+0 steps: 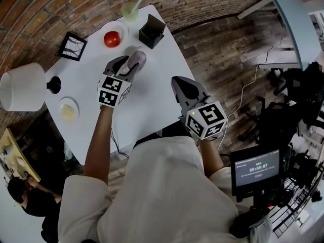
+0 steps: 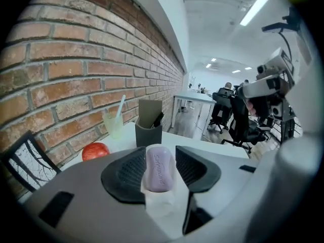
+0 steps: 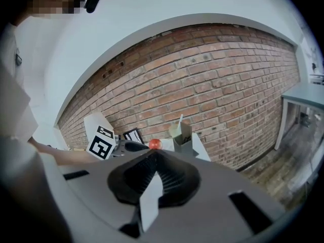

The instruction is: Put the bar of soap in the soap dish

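A lilac bar of soap (image 1: 136,59) (image 2: 158,170) is pinched between the jaws of my left gripper (image 1: 130,63) (image 2: 161,157), held above the middle of the white table (image 1: 152,95). The soap dish (image 1: 68,109), small, round and white with something pale yellow in it, sits near the table's left edge, to the left of and nearer than the left gripper. My right gripper (image 1: 178,82) (image 3: 156,168) hovers at the table's right edge, its jaws shut with nothing between them.
At the far end stand a red apple (image 1: 112,38) on a white plate, a green cup with a straw (image 1: 130,10) and a black holder (image 1: 152,30). A framed picture (image 1: 72,46) and a white lamp (image 1: 23,86) occupy the left side. A brick wall runs behind.
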A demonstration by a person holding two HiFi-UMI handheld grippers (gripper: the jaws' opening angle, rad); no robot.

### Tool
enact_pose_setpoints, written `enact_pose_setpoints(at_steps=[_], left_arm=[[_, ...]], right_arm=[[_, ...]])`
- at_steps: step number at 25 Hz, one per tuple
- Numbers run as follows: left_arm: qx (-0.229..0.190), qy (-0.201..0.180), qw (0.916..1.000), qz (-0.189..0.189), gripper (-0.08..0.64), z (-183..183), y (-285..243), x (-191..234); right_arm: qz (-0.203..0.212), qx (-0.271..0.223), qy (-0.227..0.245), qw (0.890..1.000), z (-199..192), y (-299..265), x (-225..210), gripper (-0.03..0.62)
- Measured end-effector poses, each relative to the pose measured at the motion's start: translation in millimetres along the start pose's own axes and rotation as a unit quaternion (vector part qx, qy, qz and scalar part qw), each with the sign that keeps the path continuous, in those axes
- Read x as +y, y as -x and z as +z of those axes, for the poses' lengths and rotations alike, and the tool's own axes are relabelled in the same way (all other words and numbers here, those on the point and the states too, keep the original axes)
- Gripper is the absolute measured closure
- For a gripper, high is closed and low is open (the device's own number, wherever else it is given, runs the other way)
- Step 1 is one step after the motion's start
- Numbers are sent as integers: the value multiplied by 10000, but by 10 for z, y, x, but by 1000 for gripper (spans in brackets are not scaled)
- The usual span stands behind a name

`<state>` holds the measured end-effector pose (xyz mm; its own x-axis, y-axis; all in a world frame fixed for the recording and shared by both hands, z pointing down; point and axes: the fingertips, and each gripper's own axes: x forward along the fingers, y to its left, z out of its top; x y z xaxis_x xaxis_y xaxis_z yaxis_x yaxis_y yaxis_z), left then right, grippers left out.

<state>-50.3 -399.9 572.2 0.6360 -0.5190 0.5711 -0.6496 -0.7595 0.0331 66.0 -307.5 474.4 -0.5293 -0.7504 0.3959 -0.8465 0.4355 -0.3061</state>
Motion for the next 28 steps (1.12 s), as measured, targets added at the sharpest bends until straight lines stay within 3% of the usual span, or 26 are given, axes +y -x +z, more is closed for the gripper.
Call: enact_pose_setpoints(at_steps=[4, 6, 15, 20, 28], left_arm=[[-228, -180, 9995, 152, 382, 149, 218, -113], [-464, -263, 9982, 290, 425, 272, 408, -209], [-1490, 44, 9849, 883, 543, 754, 1220, -322], [-1802, 37, 9777, 1083, 552, 895, 1601, -390], [-2273, -253, 9639, 1366, 552, 1004, 2440, -728]], right_arm=[[38, -109, 106, 9999, 81, 78, 81, 588], [49, -199, 185, 9996, 131, 167, 154, 588], [183, -488, 478, 9975, 390, 279, 421, 588], [254, -593, 664, 9957, 530, 312, 562, 588], [391, -845, 1184, 9886, 678, 711, 1145, 588]])
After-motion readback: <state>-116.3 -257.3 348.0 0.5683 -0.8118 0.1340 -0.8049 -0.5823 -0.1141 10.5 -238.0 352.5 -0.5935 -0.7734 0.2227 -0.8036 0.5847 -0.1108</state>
